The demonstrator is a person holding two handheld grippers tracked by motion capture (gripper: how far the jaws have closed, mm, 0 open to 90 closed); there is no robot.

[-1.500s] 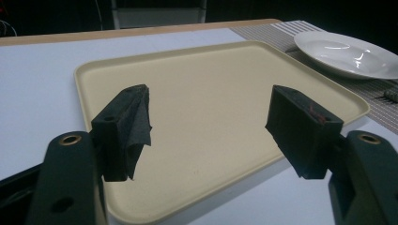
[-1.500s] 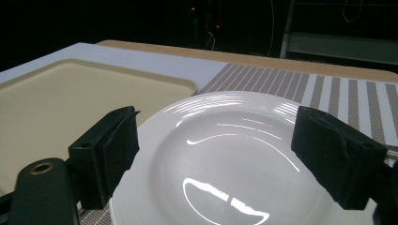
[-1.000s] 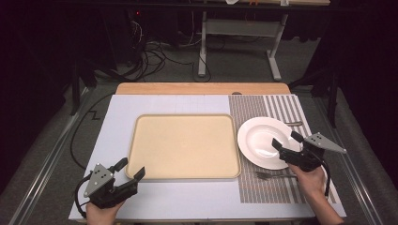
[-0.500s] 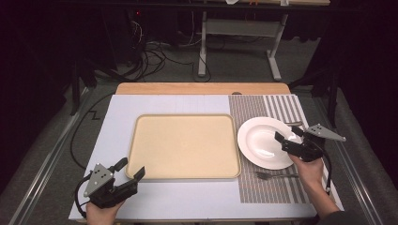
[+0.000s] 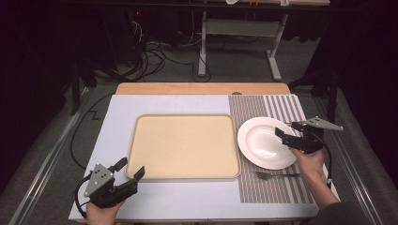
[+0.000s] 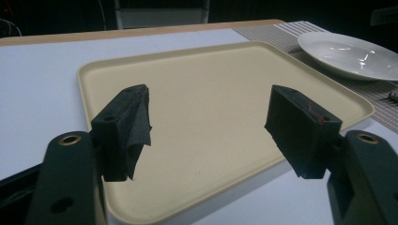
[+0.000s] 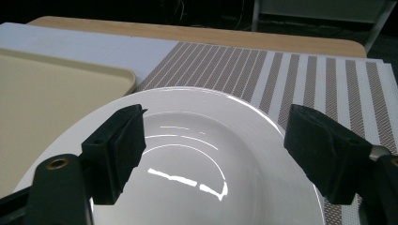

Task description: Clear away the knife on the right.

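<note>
Two tools are in play, so going left to right. The left tool [image 5: 130, 174] is parked at about 7 o'clock on the desk [image 5: 178, 199], jaws spread and nothing between them, aimed at the near corner of the tray [image 5: 184, 146]. Not much risk is seen there, unless it gets nudged forward and the tray gets shoved toward the plate.

That beige tray sits dead center and nothing is carried in it, just bare surface, as the left gripper view confirms [image 6: 220, 108].

At 3 o'clock the white plate [image 5: 263, 140] lies on the striped placemat [image 5: 281, 112], just beside the tray's right edge. Nothing is held in it either; only glare is seen in the bowl [image 7: 197, 168]. The right tool [image 5: 287, 136] hangs over the plate's right rim, jaws spread wide, nothing pinched yet.

What could go wrong, probably: the rim is thin, glossy and sloped, so if it gets bitten too shallow the plate could slip out or tip once lifted. If the tool is brought down too steeply, the far edge could get levered up, or the plate pushed into the tray. A fork [image 5: 277, 175] lies on the mat at about 6 o'clock of the plate and could be knocked if the plate gets dragged instead of lifted.
</note>
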